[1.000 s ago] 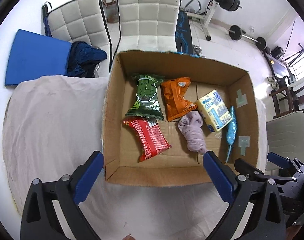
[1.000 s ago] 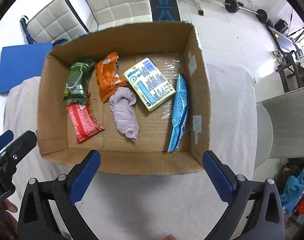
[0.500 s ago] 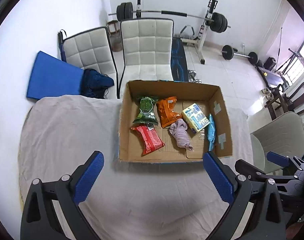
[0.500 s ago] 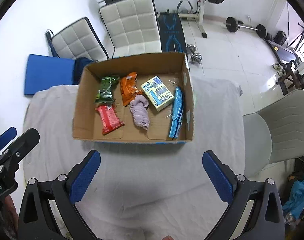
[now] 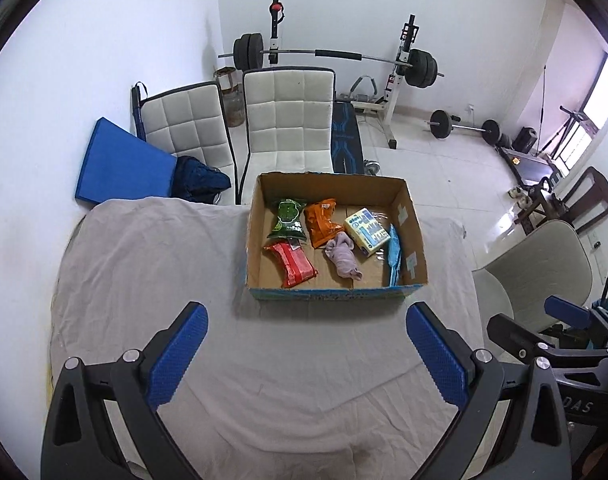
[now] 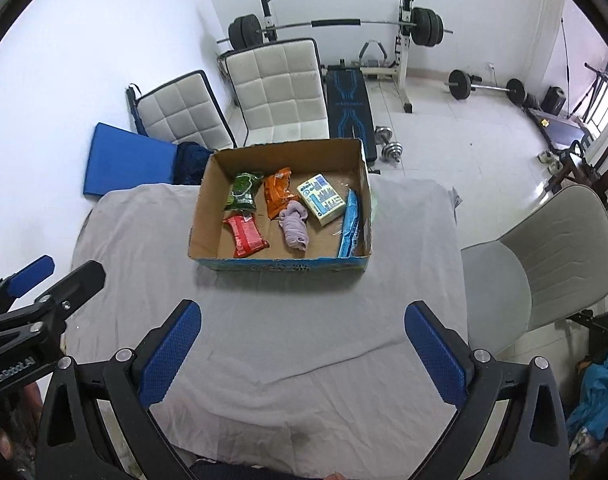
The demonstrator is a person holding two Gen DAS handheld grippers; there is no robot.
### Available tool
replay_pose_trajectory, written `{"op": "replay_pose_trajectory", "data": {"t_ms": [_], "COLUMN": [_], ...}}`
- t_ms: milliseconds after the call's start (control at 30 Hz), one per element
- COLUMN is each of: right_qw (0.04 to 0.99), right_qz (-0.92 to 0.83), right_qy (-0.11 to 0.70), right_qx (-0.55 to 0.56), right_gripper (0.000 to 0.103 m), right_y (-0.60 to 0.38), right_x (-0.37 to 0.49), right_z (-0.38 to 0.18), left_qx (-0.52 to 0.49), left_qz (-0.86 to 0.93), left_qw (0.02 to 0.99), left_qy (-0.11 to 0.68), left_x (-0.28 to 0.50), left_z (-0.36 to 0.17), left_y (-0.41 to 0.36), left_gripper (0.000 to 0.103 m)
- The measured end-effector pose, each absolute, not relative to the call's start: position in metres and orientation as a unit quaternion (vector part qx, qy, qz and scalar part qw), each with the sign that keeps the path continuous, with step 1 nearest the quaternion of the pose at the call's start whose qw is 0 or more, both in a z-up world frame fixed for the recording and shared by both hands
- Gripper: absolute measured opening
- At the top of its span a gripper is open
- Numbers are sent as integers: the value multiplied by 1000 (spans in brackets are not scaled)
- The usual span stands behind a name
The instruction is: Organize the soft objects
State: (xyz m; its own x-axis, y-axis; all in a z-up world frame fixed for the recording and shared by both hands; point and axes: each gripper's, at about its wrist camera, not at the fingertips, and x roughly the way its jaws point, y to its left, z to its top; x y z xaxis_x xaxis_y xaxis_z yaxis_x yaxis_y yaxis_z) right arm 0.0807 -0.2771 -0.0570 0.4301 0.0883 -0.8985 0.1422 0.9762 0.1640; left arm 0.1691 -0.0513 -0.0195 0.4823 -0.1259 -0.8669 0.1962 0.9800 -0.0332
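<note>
- The left wrist view shows the left gripper (image 5: 306, 354) with jaws wide apart and empty, over the cloth-covered table (image 5: 143, 264); part of the right gripper appears at its right edge.
- The right wrist view shows the right gripper (image 6: 303, 350), jaws also spread and empty, and two dumbbells (image 6: 390, 142) on the floor.
- The cardboard box (image 5: 332, 292) stands at the table's far side.
- Box contents: one green packet (image 5: 287, 218), one orange packet (image 5: 322, 222), one red packet (image 5: 291, 263), one lilac cloth (image 5: 344, 258), one yellow pack (image 5: 366, 232), one light-blue packet (image 5: 394, 254); six items.
- Two white quilted chairs (image 5: 287, 120) stand beyond.
</note>
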Motion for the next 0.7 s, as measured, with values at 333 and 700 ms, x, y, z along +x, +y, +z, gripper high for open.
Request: {"op": "replay_pose_trajectory", "data": {"t_ms": [333, 700], "right_qw": [860, 870], "right_qz": [-32, -44], "right_qy": [502, 484], "right_qx": [88, 88], "right_gripper": [103, 103], "right_y": [-275, -278], "right_x": [27, 11], "right_z": [-14, 7], "left_qx": [15, 12], "left_qz": [-104, -91], "left_qw": [864, 878], "left_qy": [493, 469], "left_x": [135, 118], "left_z": [7, 29], "left_y": [-41, -32], "left_gripper": [102, 102]}}
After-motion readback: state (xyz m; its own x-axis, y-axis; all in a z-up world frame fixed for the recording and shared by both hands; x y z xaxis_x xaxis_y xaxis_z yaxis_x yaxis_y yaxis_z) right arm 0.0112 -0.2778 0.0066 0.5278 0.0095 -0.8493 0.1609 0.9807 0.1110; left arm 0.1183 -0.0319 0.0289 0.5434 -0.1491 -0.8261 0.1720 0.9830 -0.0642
